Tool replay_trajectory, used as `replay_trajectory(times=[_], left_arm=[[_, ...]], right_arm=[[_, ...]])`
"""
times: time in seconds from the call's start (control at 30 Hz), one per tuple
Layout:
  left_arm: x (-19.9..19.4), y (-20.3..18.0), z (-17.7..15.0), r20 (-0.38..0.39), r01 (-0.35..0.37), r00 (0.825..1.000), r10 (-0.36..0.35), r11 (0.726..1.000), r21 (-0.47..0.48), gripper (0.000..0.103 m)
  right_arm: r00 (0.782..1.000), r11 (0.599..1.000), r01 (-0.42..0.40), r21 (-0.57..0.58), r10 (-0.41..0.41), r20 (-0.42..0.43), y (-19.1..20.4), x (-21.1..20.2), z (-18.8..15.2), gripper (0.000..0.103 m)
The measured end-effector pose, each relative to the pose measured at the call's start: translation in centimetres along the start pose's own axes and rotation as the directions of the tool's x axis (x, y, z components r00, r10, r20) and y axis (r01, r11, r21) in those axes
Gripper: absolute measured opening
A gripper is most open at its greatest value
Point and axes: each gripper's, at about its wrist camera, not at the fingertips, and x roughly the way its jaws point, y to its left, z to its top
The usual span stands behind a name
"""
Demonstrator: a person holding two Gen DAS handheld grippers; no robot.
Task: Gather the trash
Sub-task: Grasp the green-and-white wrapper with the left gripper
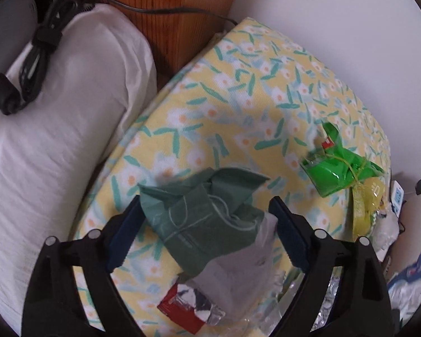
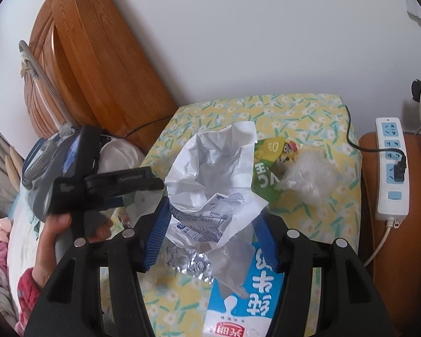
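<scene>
A crumpled dark green napkin (image 1: 205, 210) lies on the yellow flowered cloth (image 1: 238, 90). My left gripper (image 1: 207, 224) points down over the napkin, jaws wide, one finger on each side of it; the left pad touches its edge, with no squeeze visible. Right of it lie a shiny green wrapper (image 1: 336, 168) and a yellow-green packet (image 1: 365, 205). My right gripper (image 2: 212, 233) is shut on a crumpled white bag (image 2: 210, 163) with printed paper and foil in it, above a blue-and-white milk carton (image 2: 247, 295). Beyond lie the yellow-green packet (image 2: 269, 163) and a clear plastic wad (image 2: 308, 177).
A white pillow (image 1: 56, 146) with a black cable bundle (image 1: 36, 56) lies left of the cloth. A wooden headboard (image 2: 98, 70) stands behind. A power strip (image 2: 390, 168) sits on a brown surface at right. A red wrapper (image 1: 182, 309) lies near. A hand (image 2: 56, 224) holds the left tool.
</scene>
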Motion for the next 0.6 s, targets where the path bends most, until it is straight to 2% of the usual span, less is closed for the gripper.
replay_trajectory(times=[0.2, 0.27, 0.33, 0.5, 0.6], left_arm=[[-1.0, -0.9, 0.1, 0.031, -0.012, 0.999, 0.011, 0.999, 0.049, 0.077], [-1.8, -1.0, 0.0, 0.049, -0.002, 0.999, -0.001, 0.997, 0.072, 0.072], [-2.6, -1.0, 0.1, 0.067, 0.010, 0.998, -0.016, 0.997, 0.082, 0.072], [-6.9, -0.4, -1.0, 0.150, 0.025, 0.988, -0.042, 0.993, 0.111, 0.072], [-9.8, 0.2, -2.8, 0.210, 0.038, 0.976, -0.064, 0.991, 0.130, 0.072]], right_arm=[[1.000, 1.000, 0.000, 0.008, 0.000, -0.011, -0.4, -0.3, -0.7, 0.059], [1.000, 1.000, 0.001, 0.009, -0.001, -0.016, -0.4, -0.4, -0.8, 0.059], [1.000, 1.000, 0.002, 0.007, -0.002, -0.022, -0.3, -0.5, -0.9, 0.059], [1.000, 1.000, 0.014, -0.019, -0.015, -0.015, 0.5, -1.7, -1.6, 0.059], [1.000, 0.999, 0.018, -0.052, -0.018, -0.006, 1.5, -3.0, -2.4, 0.059]])
